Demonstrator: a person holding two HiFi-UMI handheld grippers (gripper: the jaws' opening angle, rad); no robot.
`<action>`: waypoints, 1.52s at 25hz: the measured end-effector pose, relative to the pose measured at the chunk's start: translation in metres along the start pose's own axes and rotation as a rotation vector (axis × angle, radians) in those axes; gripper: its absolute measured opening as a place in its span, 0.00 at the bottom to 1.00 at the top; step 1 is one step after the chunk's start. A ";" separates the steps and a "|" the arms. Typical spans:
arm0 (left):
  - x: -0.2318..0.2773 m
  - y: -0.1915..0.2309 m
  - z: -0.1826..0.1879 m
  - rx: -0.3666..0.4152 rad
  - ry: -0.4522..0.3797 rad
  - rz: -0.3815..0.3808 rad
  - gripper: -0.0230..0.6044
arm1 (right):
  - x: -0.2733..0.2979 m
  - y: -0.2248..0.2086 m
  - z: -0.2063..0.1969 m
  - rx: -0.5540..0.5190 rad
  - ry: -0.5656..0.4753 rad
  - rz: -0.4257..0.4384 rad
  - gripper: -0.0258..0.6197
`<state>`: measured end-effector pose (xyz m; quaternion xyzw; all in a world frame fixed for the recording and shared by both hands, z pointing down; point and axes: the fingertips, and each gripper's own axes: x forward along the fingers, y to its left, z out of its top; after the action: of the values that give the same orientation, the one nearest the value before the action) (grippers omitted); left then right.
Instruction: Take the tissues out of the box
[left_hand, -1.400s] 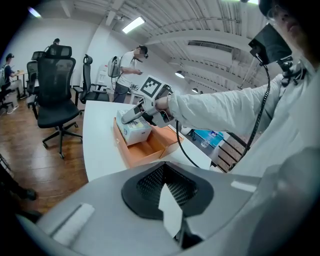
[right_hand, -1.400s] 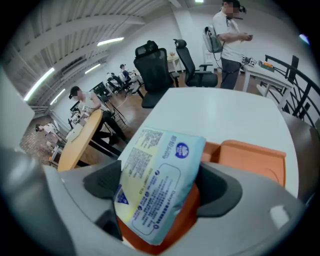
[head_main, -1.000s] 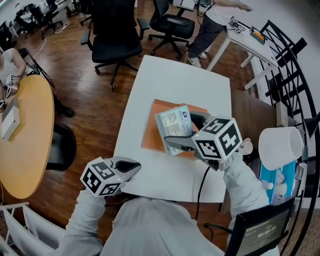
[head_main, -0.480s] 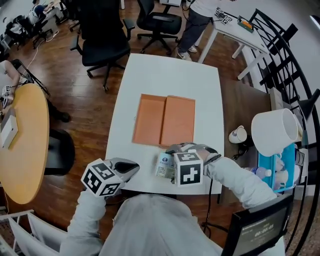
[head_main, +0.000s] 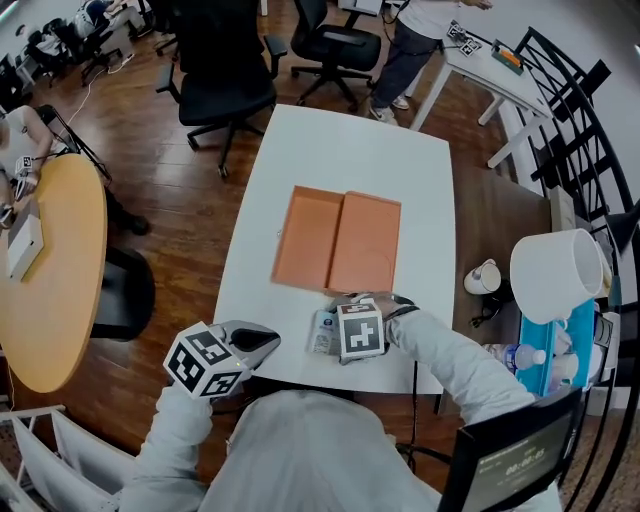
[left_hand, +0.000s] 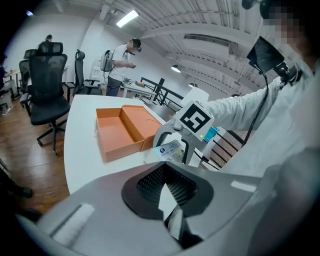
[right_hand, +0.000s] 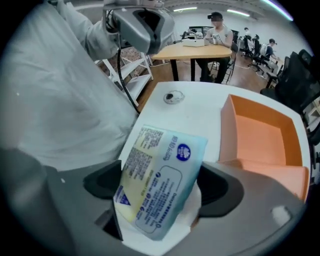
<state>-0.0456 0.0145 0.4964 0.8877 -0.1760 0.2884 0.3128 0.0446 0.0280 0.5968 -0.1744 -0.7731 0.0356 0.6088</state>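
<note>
Left gripper (head_main: 258, 338): at the near-left corner of the worktop (head_main: 350, 150). Its fingers (left_hand: 150, 182) are drawn together, nothing gripped.

Box (head_main: 335, 242): orange, open, lying flat mid-worktop, its two halves side by side.

Pack (right_hand: 160, 185) of tissues: out of the box, at the near edge of the worktop, just in front of the box. It is tilted, with the printed label facing the right gripper's camera. Cannot tell whether it touches the worktop.

Right gripper (head_main: 338, 330): points left across the person's front. Its fingers (right_hand: 222, 186) are clamped on the pack's two sides, spread wide to take it.

Mug (head_main: 484, 277): on the brown surface right of the worktop, well apart from the box.
</note>
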 end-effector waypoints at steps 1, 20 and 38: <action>0.000 0.000 -0.001 -0.005 0.000 0.003 0.06 | -0.001 0.001 0.001 0.004 -0.014 0.014 0.78; 0.005 -0.007 0.014 0.023 -0.002 -0.008 0.06 | -0.193 0.026 -0.021 0.362 -0.618 -0.507 0.52; 0.042 -0.048 0.030 0.092 0.027 -0.042 0.06 | -0.159 0.082 -0.084 0.788 -0.904 -0.548 0.04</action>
<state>0.0227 0.0254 0.4818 0.9007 -0.1397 0.3014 0.2798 0.1750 0.0419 0.4486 0.2968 -0.8981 0.2292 0.2297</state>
